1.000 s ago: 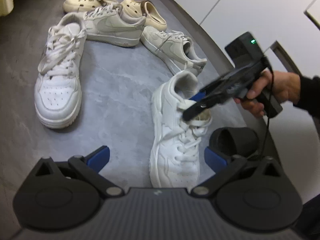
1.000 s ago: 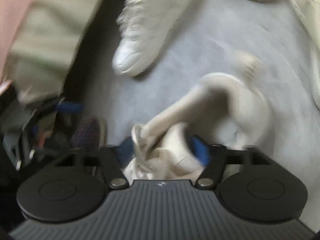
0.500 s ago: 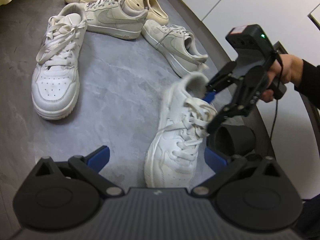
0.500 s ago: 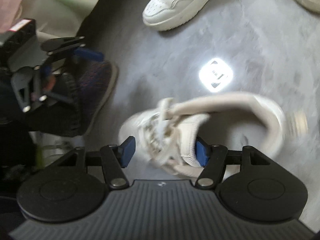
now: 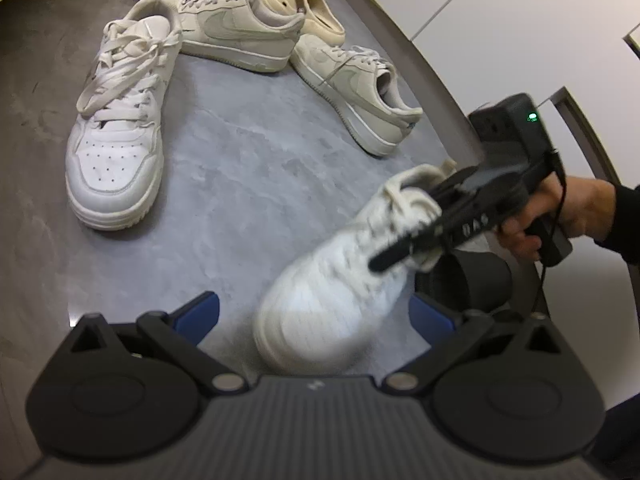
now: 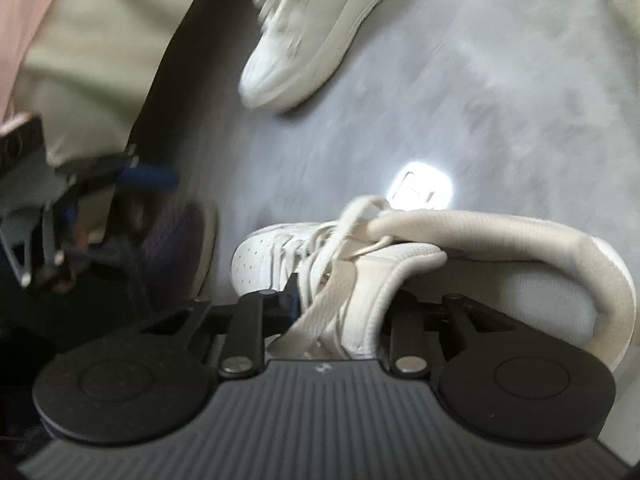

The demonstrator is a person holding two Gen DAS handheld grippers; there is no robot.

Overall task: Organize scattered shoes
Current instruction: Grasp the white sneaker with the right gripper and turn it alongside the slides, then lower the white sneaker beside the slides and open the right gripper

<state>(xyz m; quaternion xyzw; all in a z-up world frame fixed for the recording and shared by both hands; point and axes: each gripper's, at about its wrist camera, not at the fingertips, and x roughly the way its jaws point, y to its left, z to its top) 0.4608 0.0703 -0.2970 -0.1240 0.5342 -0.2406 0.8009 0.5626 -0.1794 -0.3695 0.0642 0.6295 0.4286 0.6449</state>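
On the grey floor (image 5: 248, 168) near the white cabinet, your right tongs (image 6: 340, 312) have just been closing and now pinch the white sneaker (image 5: 336, 296) by its tongue and laces; its toe seems to hang just over the floor. That hold is soft and off-centre, so the shoe can swing, twist or slide out if you move fast, and a lace may snag a finger. Your left tongs (image 5: 316, 312) stand open and empty right under the toe, so a drop could strike them. The matching sneaker (image 5: 120, 136) lies well apart, beside the beige pair (image 5: 240, 32).
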